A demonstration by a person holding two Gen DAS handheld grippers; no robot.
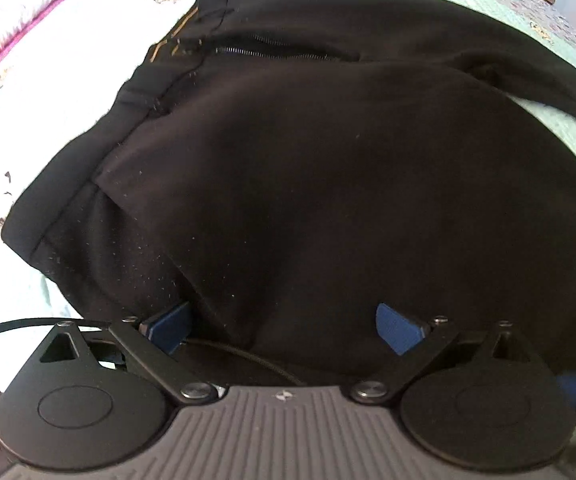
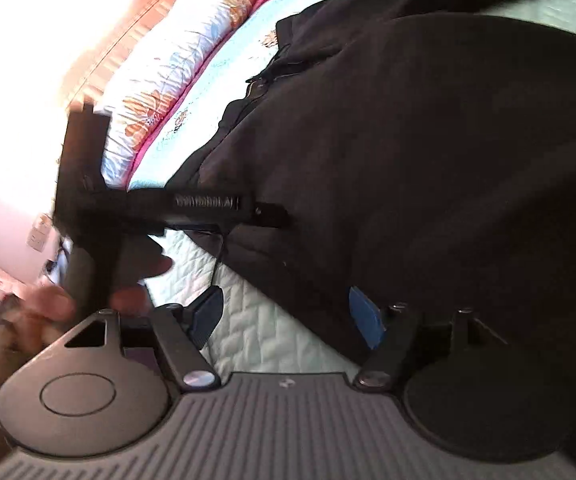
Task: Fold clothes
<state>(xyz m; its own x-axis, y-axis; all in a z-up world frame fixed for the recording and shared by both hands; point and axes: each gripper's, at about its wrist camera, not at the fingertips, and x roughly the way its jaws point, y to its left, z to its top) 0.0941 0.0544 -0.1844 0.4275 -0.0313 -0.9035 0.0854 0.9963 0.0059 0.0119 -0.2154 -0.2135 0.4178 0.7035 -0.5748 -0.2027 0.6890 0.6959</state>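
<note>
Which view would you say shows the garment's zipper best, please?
The left wrist view: the zipper runs sharp and unobstructed across the black garment. The right wrist view shows only a short, blurred stretch of it near the garment's edge.

A bed (image 1: 88, 64) carries everything here, spread with a pale mint quilted cover (image 2: 272, 336) stitched in a diamond pattern and dotted with small printed motifs. Directly on the cover lies a black zip garment (image 1: 327, 184), partly folded over itself, its open zipper (image 1: 272, 50) and ribbed hem towards the far side and one dark sleeve (image 1: 559, 92) stretching off to the right in the left wrist view. Along the far edge of the bed runs a magenta band beside a blue and orange floral pillow (image 2: 176, 64) (the bright light washes out much of that side).
</note>
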